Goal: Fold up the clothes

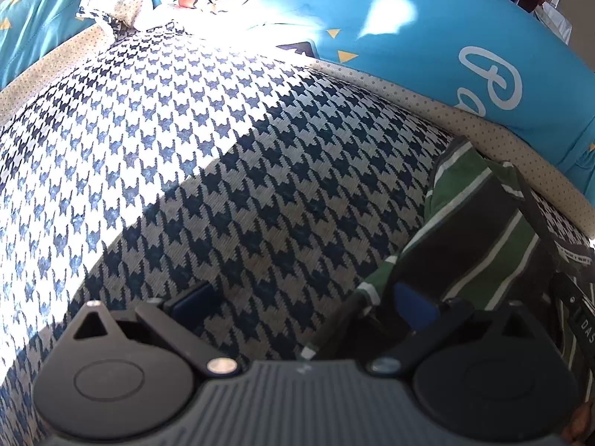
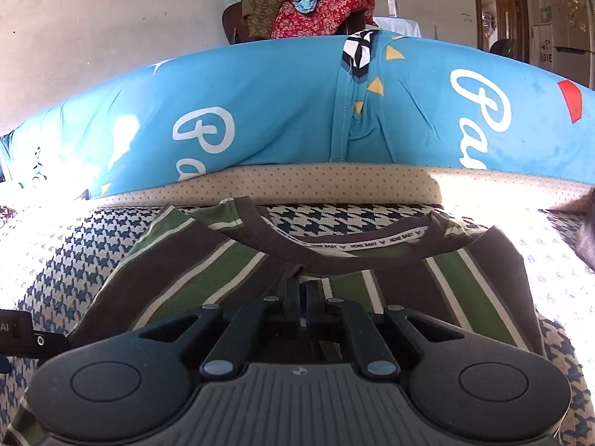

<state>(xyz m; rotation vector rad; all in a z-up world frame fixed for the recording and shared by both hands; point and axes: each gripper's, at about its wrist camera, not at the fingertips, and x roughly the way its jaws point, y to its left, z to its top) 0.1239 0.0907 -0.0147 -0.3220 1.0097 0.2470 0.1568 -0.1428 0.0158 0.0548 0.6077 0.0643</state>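
A green, brown and white striped shirt (image 2: 457, 278) lies collar-away on the houndstooth cover (image 2: 74, 260). My right gripper (image 2: 305, 295) is shut, its fingertips pinching a small fold of the shirt just below the collar (image 2: 357, 247). In the left wrist view the same shirt (image 1: 479, 230) lies at the right. My left gripper (image 1: 301, 304) hangs open and wide above the cover. Its right finger (image 1: 412, 306) is over the shirt's edge and its left finger (image 1: 189, 303) is over bare houndstooth cover (image 1: 223, 141).
A long blue pillow (image 2: 290, 111) with white lettering lies along the far side, behind a beige dotted border (image 2: 297, 186). Piled clothes (image 2: 316, 15) sit on a chair beyond it. A dark shape (image 2: 587, 230) shows at the right edge. Strong sunlight washes out patches of the cover.
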